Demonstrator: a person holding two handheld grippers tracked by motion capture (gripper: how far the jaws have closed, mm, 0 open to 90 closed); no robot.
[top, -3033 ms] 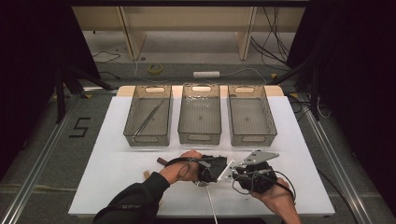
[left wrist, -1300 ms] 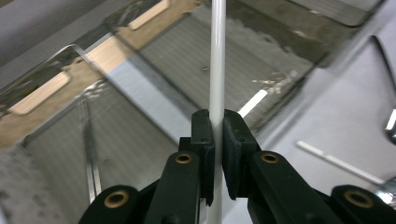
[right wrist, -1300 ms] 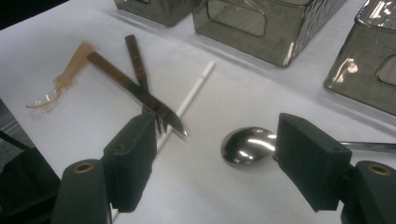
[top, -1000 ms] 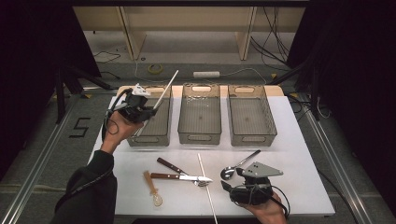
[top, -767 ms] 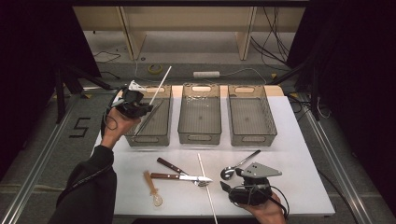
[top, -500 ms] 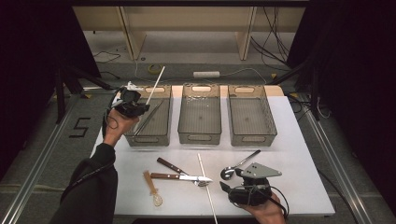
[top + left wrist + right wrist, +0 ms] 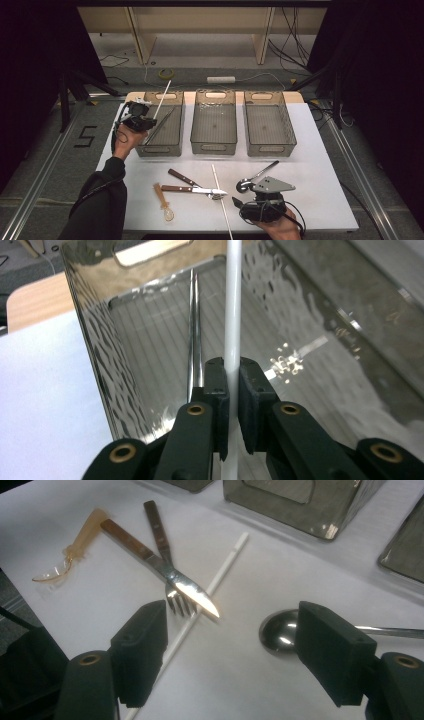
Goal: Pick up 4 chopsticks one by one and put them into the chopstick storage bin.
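The left tongs (image 7: 149, 121) are clamped on a white stick (image 7: 233, 305) over the left bin (image 7: 150, 148), at ten o'clock on the tabletop (image 7: 320, 175). The right tongs (image 7: 240, 655) stand wide apart, gripping nothing, at five o'clock near a spoon (image 7: 280, 632)

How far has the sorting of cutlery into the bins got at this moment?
Done: metal chopsticks lie in the left bin. In hand: the left tongs clamp a white chopstick over that bin. Left on the table: another white chopstick, knife, fork, metal spoon and plastic spoon. The right tongs are open.
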